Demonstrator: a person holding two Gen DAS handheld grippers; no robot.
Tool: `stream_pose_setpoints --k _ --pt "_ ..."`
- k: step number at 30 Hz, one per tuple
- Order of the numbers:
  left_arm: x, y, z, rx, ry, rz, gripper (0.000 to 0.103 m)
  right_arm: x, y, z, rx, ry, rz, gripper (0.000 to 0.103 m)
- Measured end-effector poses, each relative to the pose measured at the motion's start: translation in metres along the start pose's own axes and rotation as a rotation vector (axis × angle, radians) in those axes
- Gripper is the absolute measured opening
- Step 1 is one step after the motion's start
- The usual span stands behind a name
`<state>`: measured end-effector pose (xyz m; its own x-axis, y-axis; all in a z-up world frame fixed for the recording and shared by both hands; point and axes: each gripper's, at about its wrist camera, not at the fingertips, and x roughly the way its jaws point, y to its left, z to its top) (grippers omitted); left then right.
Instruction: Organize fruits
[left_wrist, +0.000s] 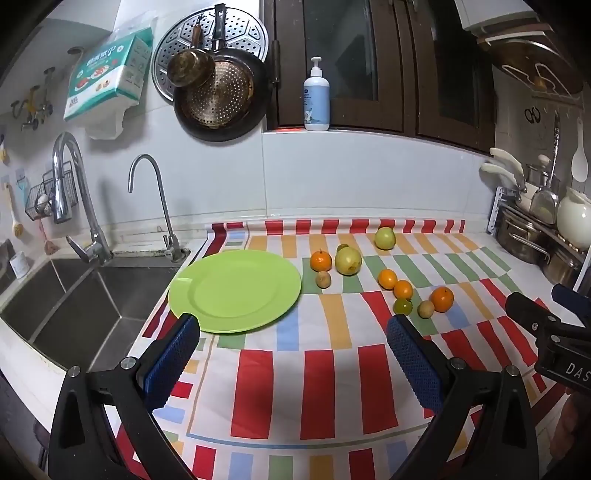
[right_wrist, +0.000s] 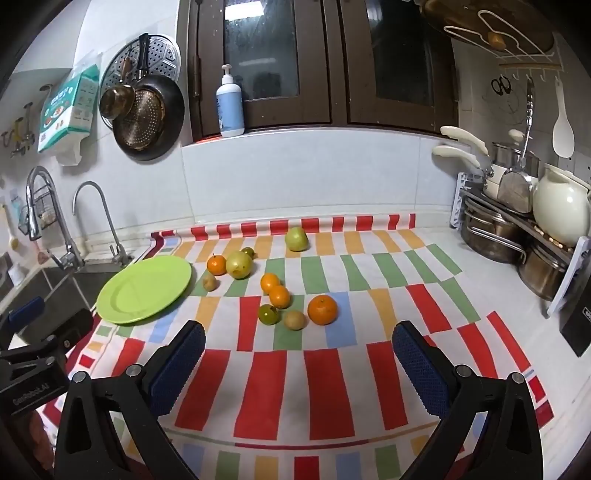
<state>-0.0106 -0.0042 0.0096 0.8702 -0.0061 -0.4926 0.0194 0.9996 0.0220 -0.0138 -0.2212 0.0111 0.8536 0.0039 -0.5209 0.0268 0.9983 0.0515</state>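
The left gripper (left_wrist: 293, 334) hangs above the striped cloth (left_wrist: 325, 387) with its blue-padded fingers (left_wrist: 173, 360) spread wide and nothing between them. The green plate (left_wrist: 235, 290) lies just ahead of its left finger, the near rim partly hidden behind that fingertip, and holds no fruit. All the fruit sits beyond the fingertips, ahead and toward the right finger. Closest to that finger are a small green citrus (left_wrist: 402, 306), a brownish kiwi-like fruit (left_wrist: 426, 308) and an orange (left_wrist: 441, 298), grouped near each other; two smaller oranges (left_wrist: 387, 278) touch each other just behind them. Farther ahead, a large yellow-green pear-like fruit (left_wrist: 348, 260) stands beside another orange (left_wrist: 320, 260), with a second small brown fruit (left_wrist: 323, 279) in front. A green apple-like fruit (left_wrist: 385, 238) lies farthest off, near the cloth's back edge.

The right gripper (right_wrist: 299, 341) is likewise wide open and empty. From its view the green citrus (right_wrist: 268, 314), brown fruit (right_wrist: 294, 319) and orange (right_wrist: 322, 309) lie straight ahead, in line with the gap between its fingers (right_wrist: 417, 363) but apart from them. The plate (right_wrist: 144, 290) is ahead, beyond its left finger.
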Motion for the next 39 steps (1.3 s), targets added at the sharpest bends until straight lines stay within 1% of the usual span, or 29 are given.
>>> stream_pose_setpoints --k 24,39 --pt "0.0019 -0.0025 0.0029 0.007 -0.003 -0.008 0.103 0.0069 -0.0040 -0.0010 0.001 0.012 -0.003 0.102" --pt "0.0036 -0.0057 0.0076 0.012 -0.015 -0.010 0.103 0.0072 -0.0049 0.0009 0.001 -0.001 -0.003 0.102"
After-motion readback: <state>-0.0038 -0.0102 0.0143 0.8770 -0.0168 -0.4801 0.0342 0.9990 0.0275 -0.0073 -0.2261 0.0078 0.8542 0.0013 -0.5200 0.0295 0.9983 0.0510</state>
